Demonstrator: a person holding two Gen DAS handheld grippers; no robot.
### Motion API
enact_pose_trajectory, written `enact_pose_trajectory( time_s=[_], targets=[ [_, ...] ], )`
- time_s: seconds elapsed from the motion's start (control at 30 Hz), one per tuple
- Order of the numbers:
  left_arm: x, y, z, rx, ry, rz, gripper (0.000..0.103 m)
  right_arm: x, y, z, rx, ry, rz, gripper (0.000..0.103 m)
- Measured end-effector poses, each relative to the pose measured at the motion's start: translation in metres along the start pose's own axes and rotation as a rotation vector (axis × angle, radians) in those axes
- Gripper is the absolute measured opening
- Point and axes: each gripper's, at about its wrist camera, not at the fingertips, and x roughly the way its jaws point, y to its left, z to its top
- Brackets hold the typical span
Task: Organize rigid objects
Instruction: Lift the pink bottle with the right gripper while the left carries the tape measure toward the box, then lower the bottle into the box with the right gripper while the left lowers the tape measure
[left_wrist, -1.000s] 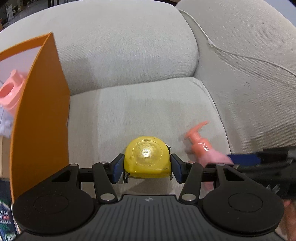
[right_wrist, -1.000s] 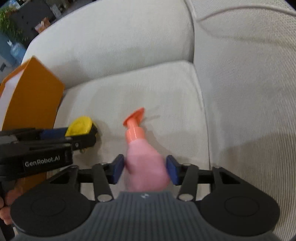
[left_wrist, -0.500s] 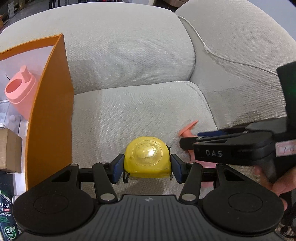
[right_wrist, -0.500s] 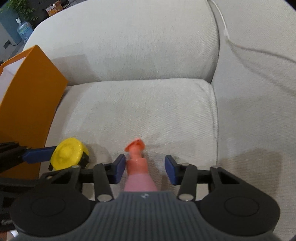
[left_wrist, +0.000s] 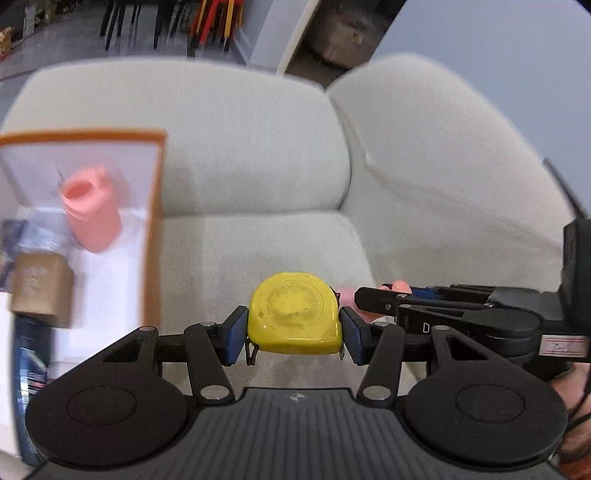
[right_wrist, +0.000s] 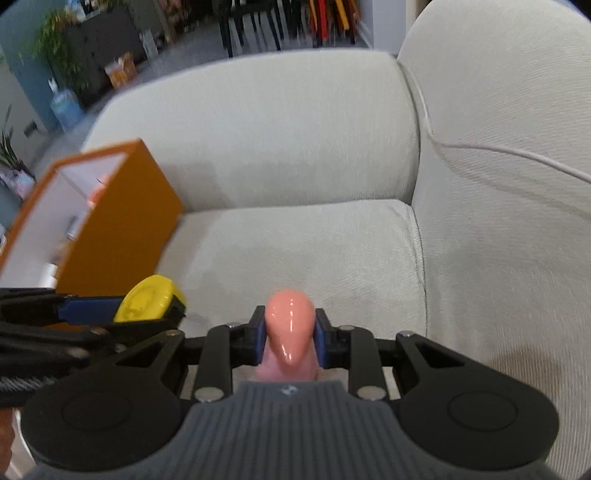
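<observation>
My left gripper (left_wrist: 293, 334) is shut on a yellow tape measure (left_wrist: 293, 314) and holds it above the sofa seat; it also shows in the right wrist view (right_wrist: 147, 301). My right gripper (right_wrist: 290, 338) is shut on the orange pump head of a pink pump bottle (right_wrist: 290, 325), lifted off the seat. In the left wrist view the right gripper (left_wrist: 461, 310) is just to the right, with a bit of the pink bottle (left_wrist: 349, 295) showing behind the tape measure. An orange box (left_wrist: 151, 229) with a white inside stands at the left.
The box holds a pink bottle (left_wrist: 92, 210), a brown carton (left_wrist: 40, 291) and other items. The grey sofa seat (right_wrist: 314, 240) lies below, with the backrest behind and an armrest (right_wrist: 517, 184) at the right. A white cable (right_wrist: 480, 147) runs over the armrest.
Both grippers have risen from the seat. The right gripper closed on the pump bottle's head and lifted it. The left gripper, still holding the tape measure, now looks into the box from higher up.
</observation>
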Motion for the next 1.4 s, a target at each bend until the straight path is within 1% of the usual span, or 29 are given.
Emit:
enact_pose_trajectory(
  time_s=[0.07,0.13,0.23,0.27,0.3,0.4,0.5,0.53,0.63,0.73,0.83,1.0,1.13,1.2,1.4],
  targets=[
    [-0.025,0.009,0.003,-0.003,-0.044,0.005,0.061,-0.014,0.009,0.004,-0.003,-0.046,0.013,0.025],
    [-0.046,0.022,0.007,-0.016,-0.073,0.025,0.061,-0.03,0.02,0.013,-0.011,-0.095,0.041,0.025],
    [-0.07,0.046,0.014,-0.027,-0.103,0.082,0.061,-0.052,0.043,0.031,-0.04,-0.163,0.109,0.025],
    [-0.075,0.056,0.016,-0.027,-0.107,0.116,0.061,-0.058,0.051,0.037,-0.055,-0.18,0.135,0.025],
    [-0.079,0.064,0.017,-0.027,-0.111,0.138,0.061,-0.063,0.06,0.043,-0.07,-0.195,0.162,0.025],
    [-0.084,0.086,0.024,-0.026,-0.102,0.157,0.061,-0.072,0.09,0.063,-0.122,-0.236,0.247,0.025],
    [-0.078,0.098,0.027,0.007,-0.08,0.195,0.061,-0.067,0.122,0.079,-0.181,-0.253,0.292,0.025],
    [-0.074,0.101,0.028,0.02,-0.07,0.202,0.061,-0.062,0.133,0.084,-0.202,-0.251,0.292,0.025],
    [-0.061,0.106,0.029,0.047,-0.047,0.19,0.061,-0.033,0.164,0.092,-0.258,-0.215,0.271,0.025],
    [-0.059,0.113,0.025,0.063,-0.033,0.178,0.061,0.001,0.182,0.098,-0.302,-0.161,0.224,0.025],
    [-0.047,0.118,0.025,0.069,-0.004,0.161,0.061,0.032,0.19,0.103,-0.33,-0.127,0.175,0.025],
    [-0.022,0.123,0.025,0.09,0.041,0.152,0.061,0.067,0.187,0.103,-0.364,-0.066,0.095,0.024],
    [-0.009,0.122,0.025,0.102,0.059,0.144,0.061,0.084,0.185,0.1,-0.38,-0.037,0.071,0.025],
    [-0.004,0.121,0.025,0.108,0.062,0.136,0.061,0.087,0.184,0.098,-0.399,-0.037,0.068,0.025],
    [0.006,0.117,0.025,0.118,0.094,0.146,0.061,0.09,0.196,0.088,-0.516,-0.036,0.048,0.025]
  ],
)
